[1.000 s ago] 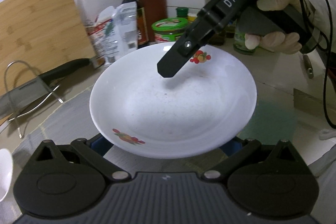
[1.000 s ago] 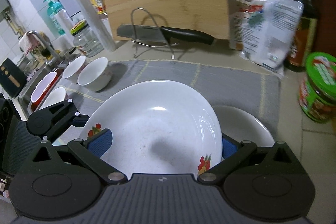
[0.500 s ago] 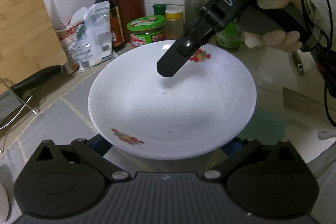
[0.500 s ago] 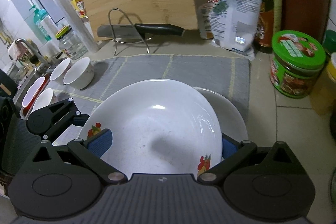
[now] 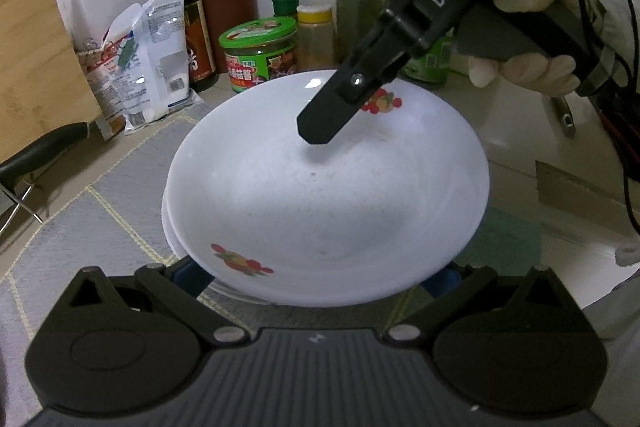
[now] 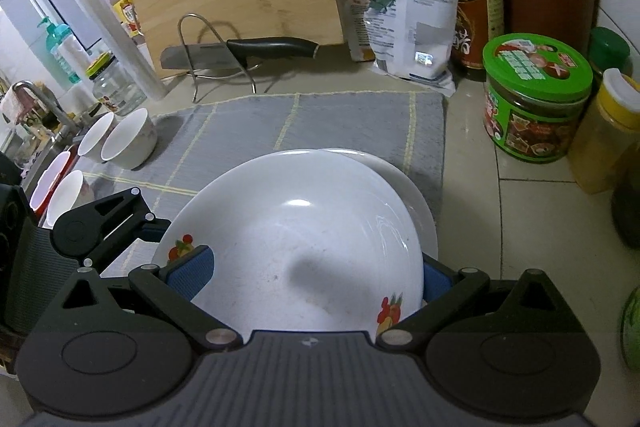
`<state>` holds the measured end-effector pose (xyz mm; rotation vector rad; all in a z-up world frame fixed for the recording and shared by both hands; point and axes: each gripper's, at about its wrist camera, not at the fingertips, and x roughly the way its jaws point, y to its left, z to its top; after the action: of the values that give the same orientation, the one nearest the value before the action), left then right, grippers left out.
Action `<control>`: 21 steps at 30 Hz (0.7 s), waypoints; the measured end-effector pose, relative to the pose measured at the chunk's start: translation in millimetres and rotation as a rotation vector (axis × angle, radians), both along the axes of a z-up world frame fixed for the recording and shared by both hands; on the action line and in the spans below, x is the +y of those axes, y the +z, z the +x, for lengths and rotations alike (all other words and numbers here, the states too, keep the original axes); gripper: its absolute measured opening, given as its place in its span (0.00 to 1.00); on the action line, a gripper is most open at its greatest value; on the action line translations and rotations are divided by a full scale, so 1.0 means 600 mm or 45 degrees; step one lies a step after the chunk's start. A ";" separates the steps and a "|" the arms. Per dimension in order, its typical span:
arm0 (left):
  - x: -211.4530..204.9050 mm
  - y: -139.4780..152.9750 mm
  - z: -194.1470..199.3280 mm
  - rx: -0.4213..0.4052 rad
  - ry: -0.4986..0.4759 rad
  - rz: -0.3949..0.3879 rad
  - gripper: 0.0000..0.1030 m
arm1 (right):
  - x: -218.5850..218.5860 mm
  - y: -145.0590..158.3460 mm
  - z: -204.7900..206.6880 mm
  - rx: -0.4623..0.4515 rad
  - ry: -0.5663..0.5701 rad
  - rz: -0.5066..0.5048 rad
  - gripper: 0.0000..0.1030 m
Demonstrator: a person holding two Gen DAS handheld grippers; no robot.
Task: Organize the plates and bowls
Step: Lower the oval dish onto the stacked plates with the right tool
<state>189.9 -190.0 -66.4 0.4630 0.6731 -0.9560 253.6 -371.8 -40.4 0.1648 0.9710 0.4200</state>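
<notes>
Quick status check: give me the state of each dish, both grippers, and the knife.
Fruit-print plate: held at both rims, over another plate.
Plain plate: flat on the gray mat, underneath.
Left gripper: shut on the near rim.
Right gripper: shut on the opposite rim.
Small bowls: tipped on their sides on the mat.
Knife: resting across the wire rack.
</notes>
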 end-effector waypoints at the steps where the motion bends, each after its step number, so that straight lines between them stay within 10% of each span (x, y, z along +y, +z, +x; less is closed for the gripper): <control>1: -0.002 -0.001 0.001 0.005 0.003 0.003 0.99 | 0.000 0.000 0.000 -0.002 0.002 -0.003 1.00; 21: -0.019 -0.003 0.008 -0.006 0.083 0.124 0.99 | -0.015 -0.024 0.025 0.013 0.077 0.057 1.00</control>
<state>194.5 -201.3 -68.1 0.5258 0.7284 -0.8633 268.6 -380.6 -54.8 0.1786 0.9786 0.4968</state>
